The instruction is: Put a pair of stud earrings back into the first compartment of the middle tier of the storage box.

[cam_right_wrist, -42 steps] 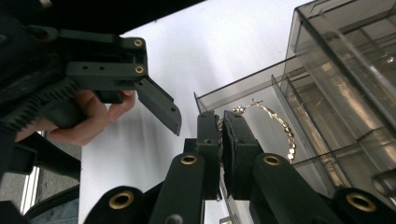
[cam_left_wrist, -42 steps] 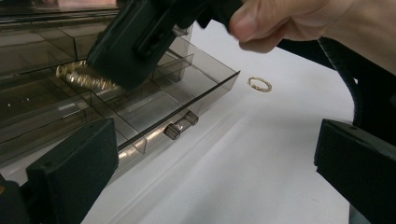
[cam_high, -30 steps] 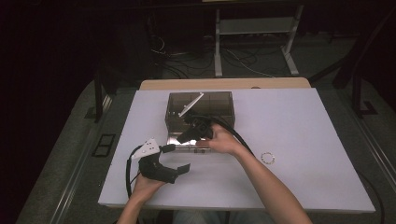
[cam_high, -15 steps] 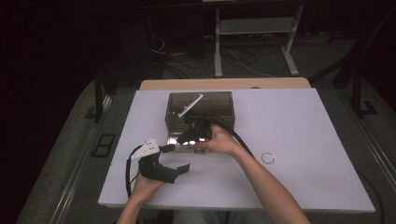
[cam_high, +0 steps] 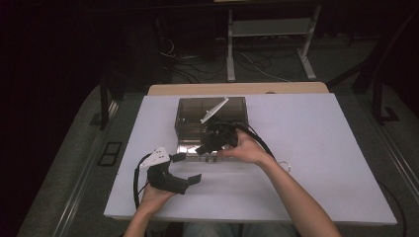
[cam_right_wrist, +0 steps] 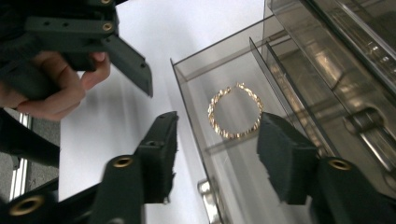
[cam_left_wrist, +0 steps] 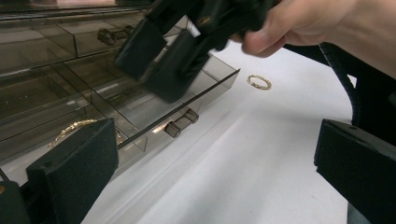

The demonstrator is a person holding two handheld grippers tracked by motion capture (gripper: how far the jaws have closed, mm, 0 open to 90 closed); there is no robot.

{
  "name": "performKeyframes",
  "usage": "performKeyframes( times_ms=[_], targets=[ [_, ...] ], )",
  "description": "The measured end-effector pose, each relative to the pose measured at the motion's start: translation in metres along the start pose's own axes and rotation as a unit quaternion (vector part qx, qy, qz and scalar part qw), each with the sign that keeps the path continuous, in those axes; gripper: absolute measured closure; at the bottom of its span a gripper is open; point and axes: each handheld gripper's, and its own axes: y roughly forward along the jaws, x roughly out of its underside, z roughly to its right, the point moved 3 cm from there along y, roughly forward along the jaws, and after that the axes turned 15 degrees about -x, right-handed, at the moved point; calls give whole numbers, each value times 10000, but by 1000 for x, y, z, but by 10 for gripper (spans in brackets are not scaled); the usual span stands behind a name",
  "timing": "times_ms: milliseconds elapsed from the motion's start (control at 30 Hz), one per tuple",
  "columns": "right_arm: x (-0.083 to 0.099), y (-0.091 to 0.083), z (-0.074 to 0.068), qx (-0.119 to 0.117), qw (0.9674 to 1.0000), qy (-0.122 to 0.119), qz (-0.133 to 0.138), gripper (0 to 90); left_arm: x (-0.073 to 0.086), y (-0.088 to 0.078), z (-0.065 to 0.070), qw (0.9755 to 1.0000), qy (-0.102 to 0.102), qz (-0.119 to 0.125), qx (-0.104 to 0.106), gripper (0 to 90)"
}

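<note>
A smoky clear drawer box stands mid-table, with one drawer pulled out toward me. In that drawer lies a gold chain bracelet. My right gripper hovers over the drawer. Its jaws have just been opening, and the pads stand apart from the bracelet with nothing pressed between them. My left gripper rests near the drawer's front left corner, wide open and empty. A second small gold chain loop lies on the table right of my right forearm.
The white table stretches wide on the right and at the front. The box has several more drawers with small knob handles. Cables trail from both grippers. Dark floor, a white stand and wires lie beyond the far edge.
My right gripper's jaws have spread apart, and the hand has drawn back slightly to the right over the drawer. The left gripper has stayed put.
</note>
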Motion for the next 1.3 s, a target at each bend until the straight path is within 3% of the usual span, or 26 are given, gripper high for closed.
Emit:
performKeyframes(
  times_ms=[400,533,567,700,767,1300],
  targets=[
    [18,-29,-12,59,9999,-117,10,188,0,-1,-1,10000,-1,12,-13,0],
    [25,-40,-18,-9,9998,-171,99,156,0,-1,-2,10000,-17,20,-24,0],
    [27,-42,-18,14,9998,-151,134,113,0,-1,-2,10000,0,11,-26,0],
    [35,-53,-23,150,9994,-125,290,110,0,-1,-1,10000,17,9,-26,0],
    [39,-60,-26,245,9988,-65,412,0,0,-1,-1,10000,15,13,-23,0],
    [77,-102,-22,476,9939,294,949,1,0,-1,-2,10000,13,32,-49,0]
  ],
)
